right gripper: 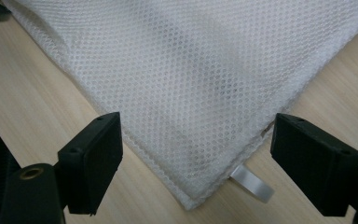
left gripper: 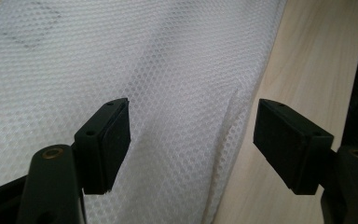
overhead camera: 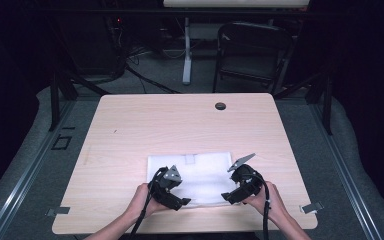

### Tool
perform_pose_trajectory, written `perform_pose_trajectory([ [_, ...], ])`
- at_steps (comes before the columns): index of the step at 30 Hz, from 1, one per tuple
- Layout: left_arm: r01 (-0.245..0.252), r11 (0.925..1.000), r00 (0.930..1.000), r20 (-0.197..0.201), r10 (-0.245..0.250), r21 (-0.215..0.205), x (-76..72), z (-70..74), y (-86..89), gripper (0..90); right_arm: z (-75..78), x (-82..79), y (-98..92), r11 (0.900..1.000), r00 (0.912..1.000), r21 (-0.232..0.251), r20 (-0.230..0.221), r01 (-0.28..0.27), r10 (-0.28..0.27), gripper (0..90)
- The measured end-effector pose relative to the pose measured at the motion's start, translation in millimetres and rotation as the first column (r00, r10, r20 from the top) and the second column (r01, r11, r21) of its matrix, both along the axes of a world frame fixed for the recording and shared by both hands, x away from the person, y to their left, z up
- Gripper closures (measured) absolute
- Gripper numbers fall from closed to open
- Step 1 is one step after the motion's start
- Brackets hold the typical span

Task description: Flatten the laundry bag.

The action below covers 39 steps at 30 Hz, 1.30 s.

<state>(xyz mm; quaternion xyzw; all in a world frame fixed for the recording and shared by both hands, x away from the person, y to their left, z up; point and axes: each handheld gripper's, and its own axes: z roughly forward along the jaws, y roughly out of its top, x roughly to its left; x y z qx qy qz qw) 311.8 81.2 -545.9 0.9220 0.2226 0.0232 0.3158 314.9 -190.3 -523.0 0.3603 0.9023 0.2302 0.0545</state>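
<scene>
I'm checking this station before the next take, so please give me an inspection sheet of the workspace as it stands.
Surface: light wooden table, with a dark round grommet hole near the far edge.
Job's things: white mesh bag lying flat near the front edge; a grey tab pokes out under one corner.
Clutter: nothing seen.
Tongs: left tongs open over the bag's edge, not pressing it; right tongs open astride a bag corner, holding nothing.
Cables: one black cable trails from each tool along the forearm.
Surroundings: dark folding chair and a white stand leg behind the table; grey floor.
</scene>
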Motion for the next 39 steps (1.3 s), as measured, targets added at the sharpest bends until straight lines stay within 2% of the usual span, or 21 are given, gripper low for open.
perform_pose_trajectory([
  [1,0.000,1.0000,1.0000,0.000,0.000,0.000,0.0,0.0,0.0,29.7,0.0,0.0,0.0,1.000,1.0000,0.000,0.000,0.000,0.000,17.4],
  [2,0.021,0.9997,0.9997,0.008,-0.021,0.011,-0.8,-1.4,-5.7,34.1,0.1,-0.4,-0.3,1.000,1.0000,0.006,-0.007,0.006,-0.005,18.0],
  [4,0.022,0.9995,0.9997,0.014,-0.022,0.024,-1.2,-2.0,-8.4,35.6,0.3,-0.4,-1.0,1.000,1.0000,-0.001,-0.005,0.006,-0.006,18.1],
  [5,0.035,0.9991,0.9993,0.011,-0.035,0.025,-1.1,-3.0,-10.0,45.0,0.0,-1.1,-1.8,1.000,0.9999,0.008,-0.006,0.008,-0.008,19.4],
  [8,0.065,0.9965,0.9979,-0.009,-0.064,0.052,-0.5,-7.7,-12.9,54.6,0.4,-1.7,-1.9,1.000,1.0000,0.010,-0.008,0.005,-0.005,20.2],
  [11,0.086,0.9928,0.9963,-0.003,-0.086,0.083,-0.8,-11.8,-13.6,64.4,-0.7,-1.1,-1.2,1.000,0.9999,0.015,-0.014,0.009,-0.008,21.1],
  [12,0.094,0.9919,0.9955,-0.001,-0.095,0.085,-0.4,-12.3,-12.8,66.3,-0.7,-0.6,-1.2,1.000,0.9997,0.008,-0.022,0.005,-0.005,21.4],
  [13,0.094,0.9919,0.9955,-0.001,-0.095,0.085,-0.4,-12.3,-12.8,69.9,-3.1,-1.7,0.4,0.999,0.9995,0.034,-0.018,0.027,-0.026,21.8],
  [14,0.098,0.9915,0.9952,-0.002,-0.098,0.086,-0.3,-12.6,-11.8,72.8,-1.8,-0.5,-0.2,1.000,0.9996,0.017,-0.026,0.009,-0.009,22.2],
  [17,0.107,0.9908,0.9943,0.000,-0.107,0.084,0.6,-13.9,-11.1,78.4,-2.5,-0.6,0.4,1.000,0.9996,0.018,-0.023,0.015,-0.014,22.4],
  [20,0.093,0.9930,0.9956,-0.005,-0.093,0.073,1.9,-14.9,-9.7,83.1,-2.9,-0.9,0.1,1.000,0.9995,0.026,-0.030,0.011,-0.010,23.1],
  [22,0.093,0.9931,0.9957,-0.005,-0.093,0.072,1.8,-14.9,-9.6,86.9,-2.5,0.2,-0.3,1.000,0.9995,0.011,-0.030,0.004,-0.004,23.2],
  [37,0.083,0.9955,0.9963,0.020,-0.084,0.046,1.3,-6.4,-6.8,89.3,2.9,-3.7,0.5,1.000,0.9998,0.014,-0.018,-0.003,0.003,25.9],
  [39,0.063,0.9976,0.9976,0.025,-0.064,0.028,2.4,-3.6,-5.0,89.3,3.0,-4.8,1.8,1.000,0.9999,0.025,-0.016,-0.001,0.001,26.1],
])
